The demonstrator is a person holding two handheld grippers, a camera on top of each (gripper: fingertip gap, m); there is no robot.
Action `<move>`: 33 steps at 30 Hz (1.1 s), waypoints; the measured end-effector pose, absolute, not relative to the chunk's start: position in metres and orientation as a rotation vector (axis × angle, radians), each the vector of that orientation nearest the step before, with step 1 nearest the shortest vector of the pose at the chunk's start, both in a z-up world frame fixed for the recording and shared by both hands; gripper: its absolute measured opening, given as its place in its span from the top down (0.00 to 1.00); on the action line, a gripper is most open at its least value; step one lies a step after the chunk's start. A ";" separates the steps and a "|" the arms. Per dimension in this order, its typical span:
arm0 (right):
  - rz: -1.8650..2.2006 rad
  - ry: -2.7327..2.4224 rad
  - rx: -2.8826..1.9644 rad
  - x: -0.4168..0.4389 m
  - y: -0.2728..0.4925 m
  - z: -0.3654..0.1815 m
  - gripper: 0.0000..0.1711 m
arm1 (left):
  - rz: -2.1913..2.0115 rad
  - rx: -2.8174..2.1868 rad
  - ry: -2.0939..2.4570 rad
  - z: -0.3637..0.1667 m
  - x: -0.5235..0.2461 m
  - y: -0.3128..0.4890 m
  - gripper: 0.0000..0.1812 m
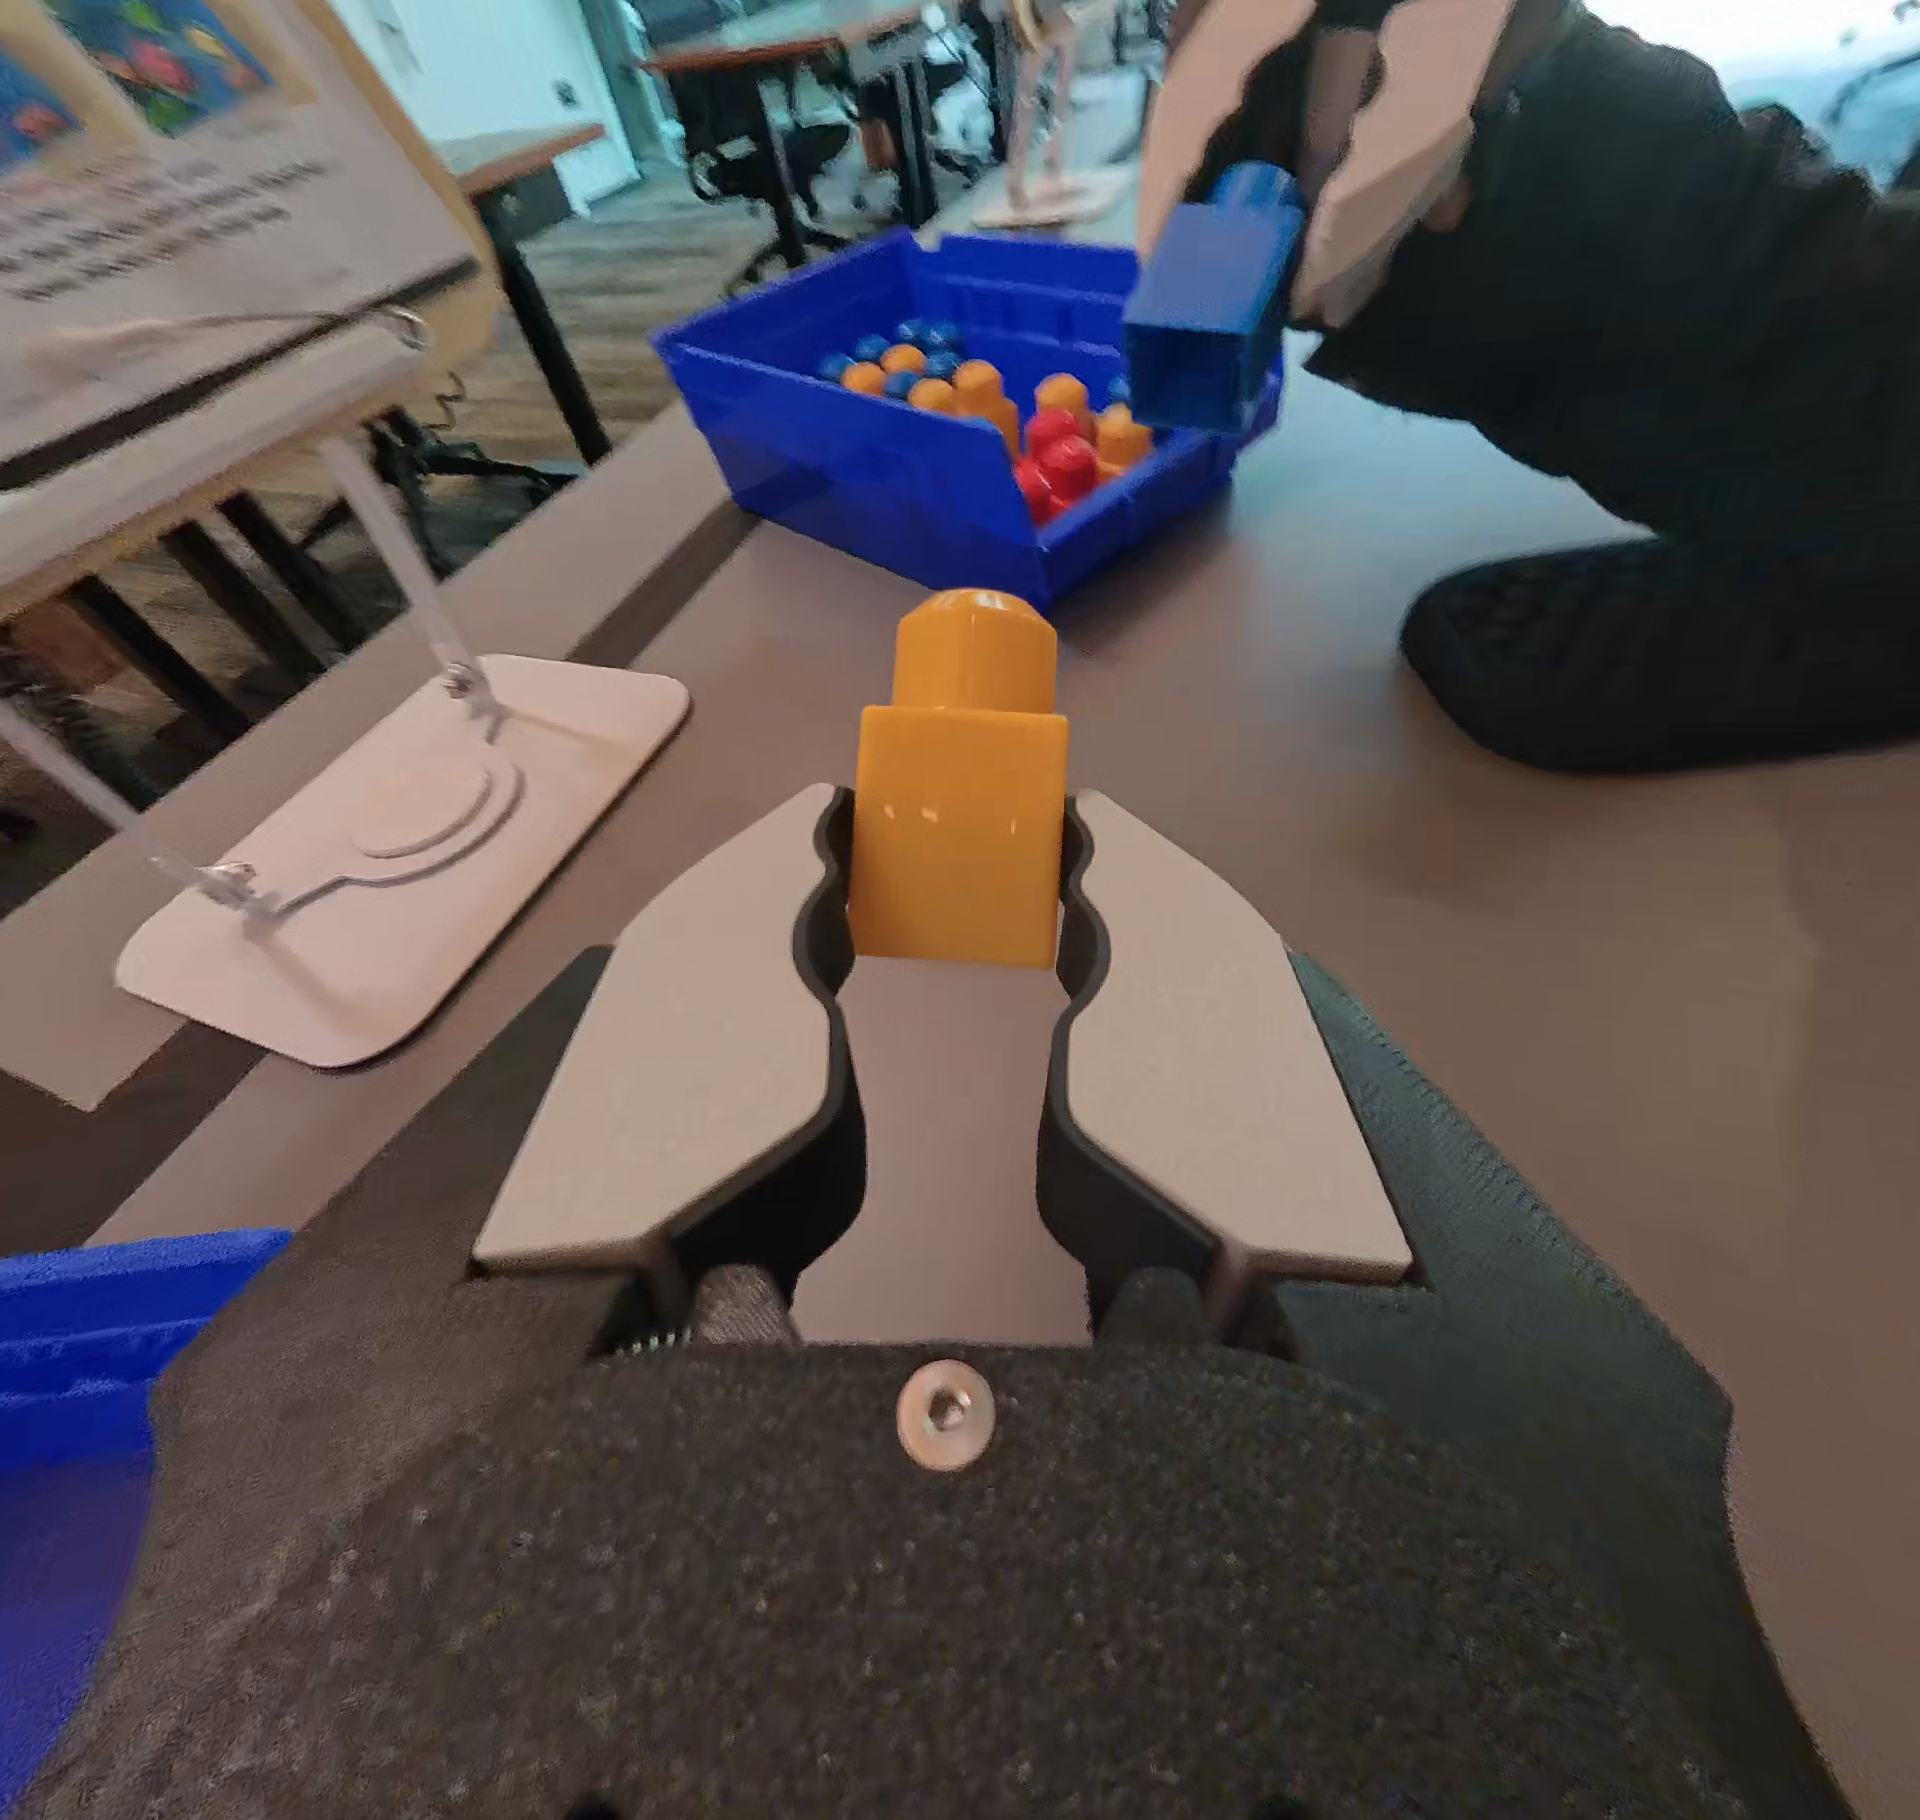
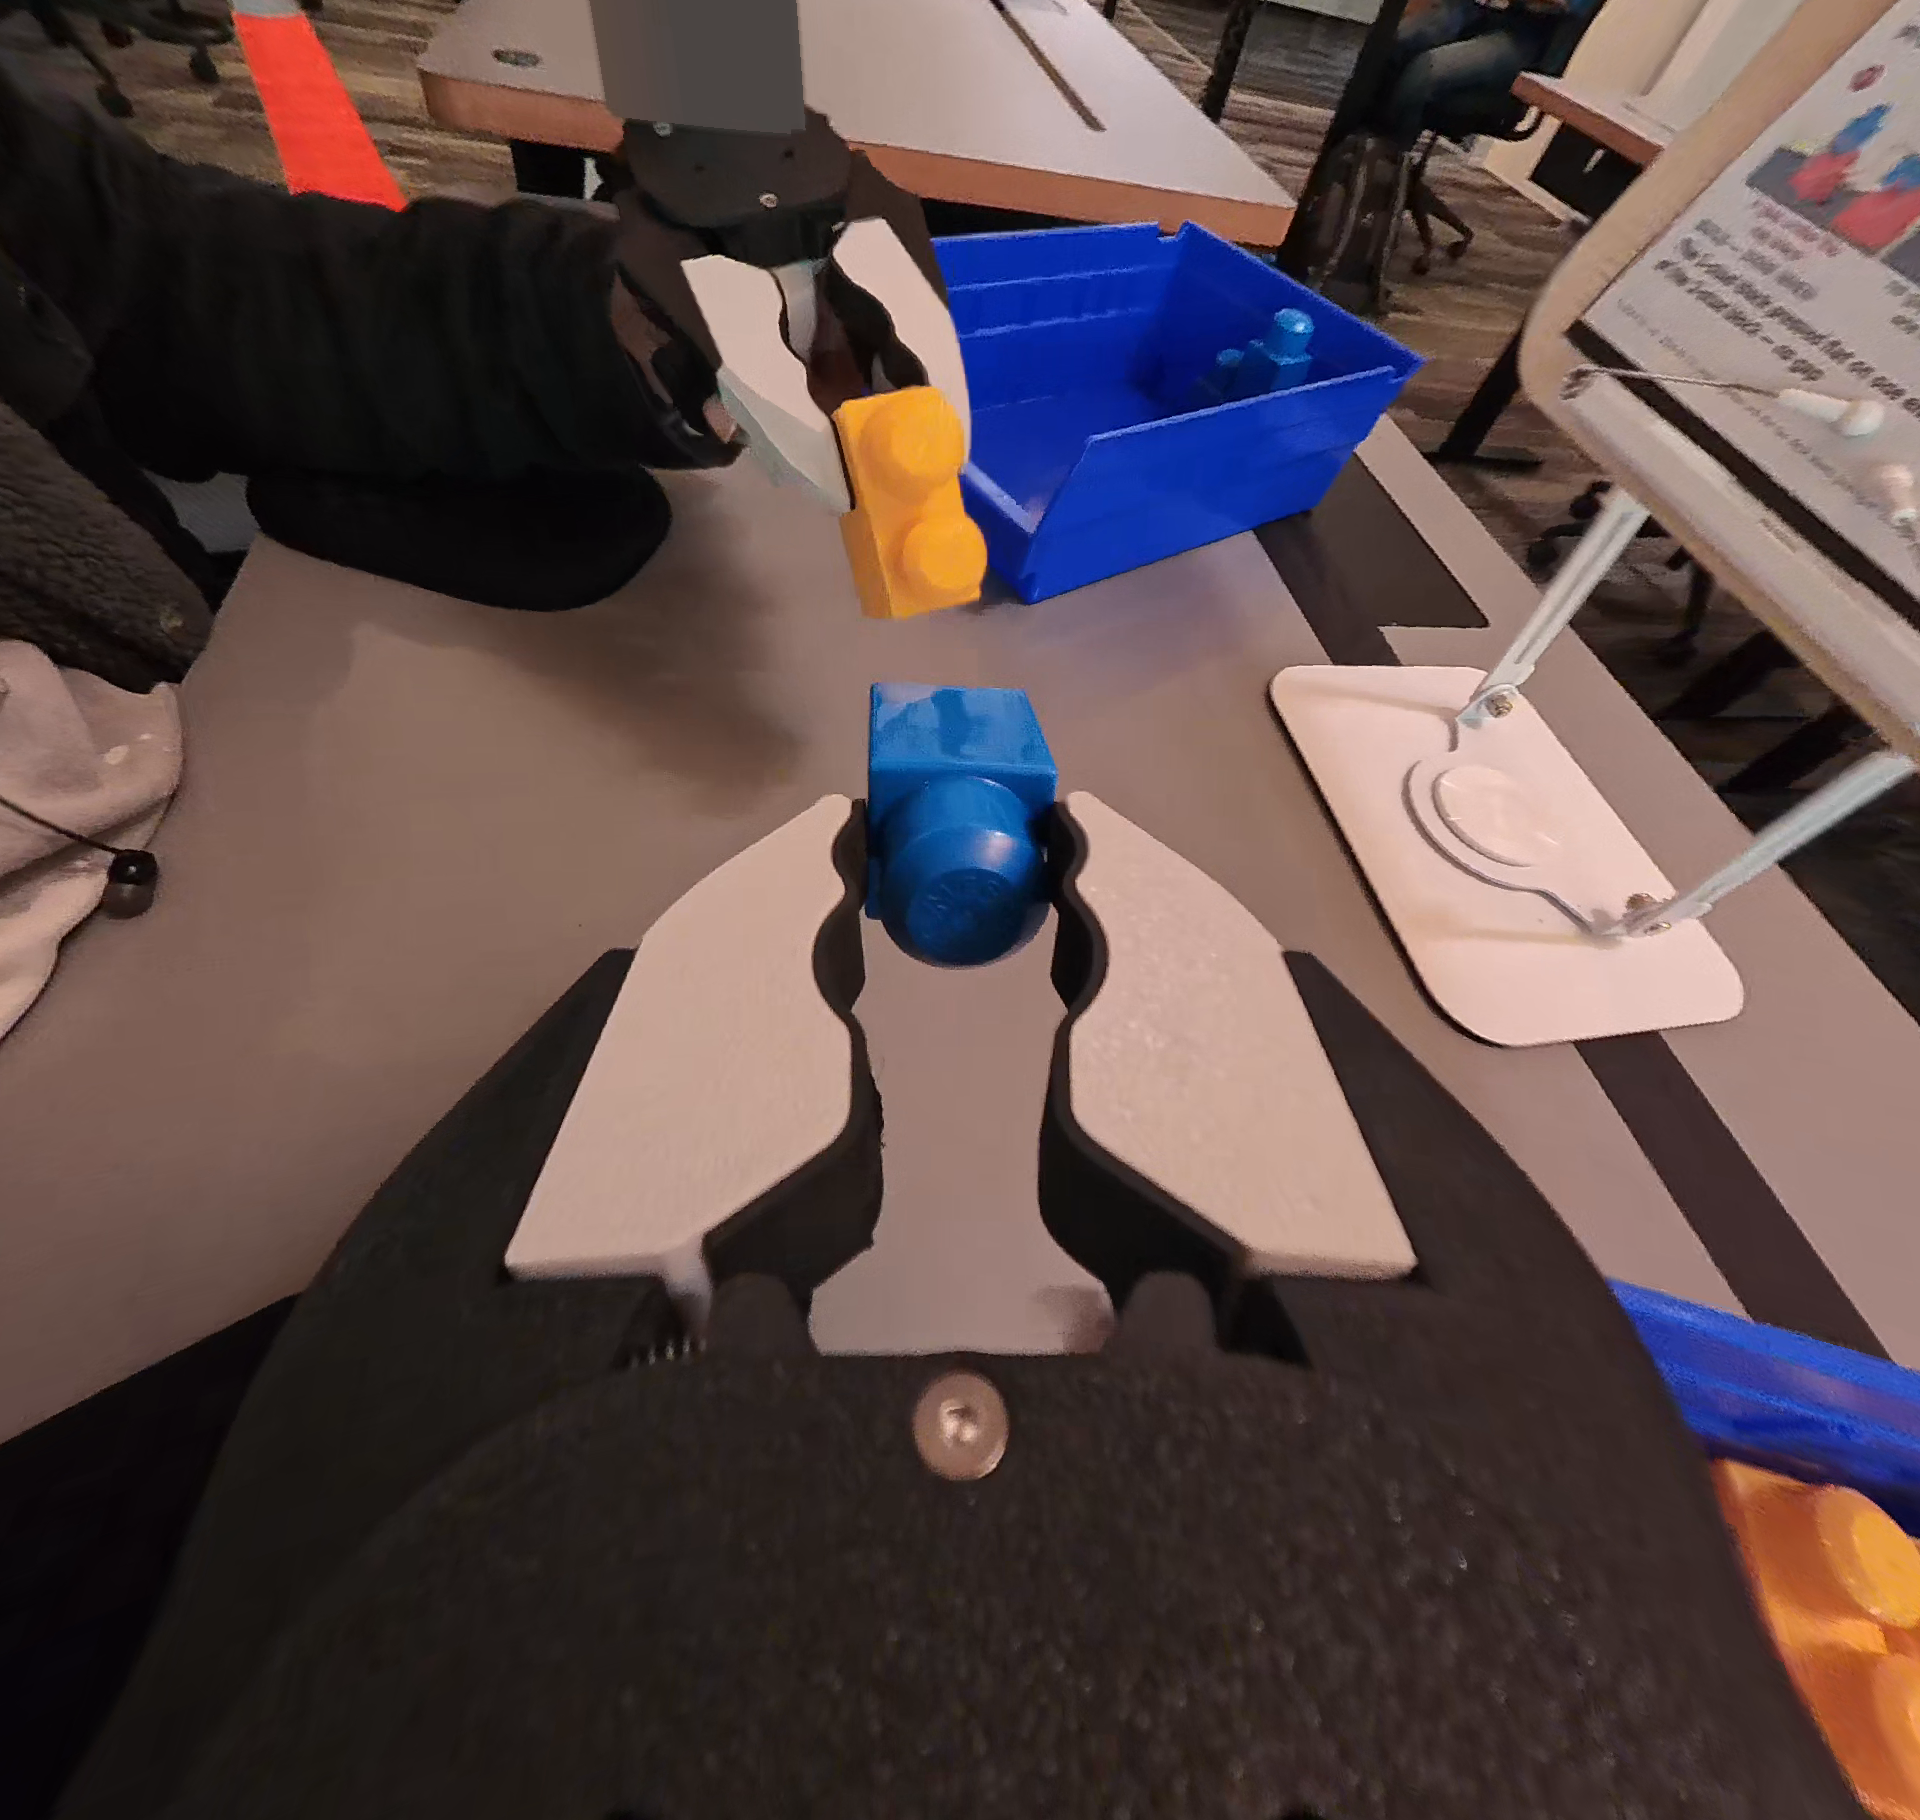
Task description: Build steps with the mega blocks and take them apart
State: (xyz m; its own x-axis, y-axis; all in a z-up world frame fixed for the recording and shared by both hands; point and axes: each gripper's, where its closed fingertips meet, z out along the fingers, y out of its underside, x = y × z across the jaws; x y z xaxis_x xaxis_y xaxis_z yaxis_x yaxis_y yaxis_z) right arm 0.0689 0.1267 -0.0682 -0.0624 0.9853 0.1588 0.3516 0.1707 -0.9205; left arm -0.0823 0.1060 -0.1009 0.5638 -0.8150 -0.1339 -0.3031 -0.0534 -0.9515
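Both tools carry blocks clear of the desk (image 2: 520, 835). Left tool (image 1: 956, 835) clamps the orange two-stud block (image 1: 956, 835), long axis running away from its camera, studs upward. Right tool (image 2: 956, 835) grips the blue block (image 2: 951, 794), stud back toward its camera, hollow base forward. Judged step: joining. Next: align base over a stud and press.

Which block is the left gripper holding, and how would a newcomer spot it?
Start at the grey table and find the blue bin that is nearly empty. Just in front of it, the left gripper holds the orange block above the table. It has two studs; the blue block nearby shows one.
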 end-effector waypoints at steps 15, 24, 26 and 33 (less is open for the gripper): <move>0.195 -1.697 -1.922 0.208 0.261 -0.073 0.81 | -0.519 -1.550 0.677 -0.078 -0.105 0.129 0.80; -0.126 -1.791 -2.303 0.288 0.305 -0.137 0.81 | -0.528 -1.552 0.700 -0.082 -0.099 0.127 0.80; -0.147 -1.801 -2.346 0.297 0.308 -0.148 0.81 | -0.529 -1.551 0.698 -0.082 -0.100 0.127 0.80; -0.135 -1.825 -2.368 0.296 0.310 -0.164 0.81 | -0.526 -1.555 0.700 -0.083 -0.101 0.128 0.80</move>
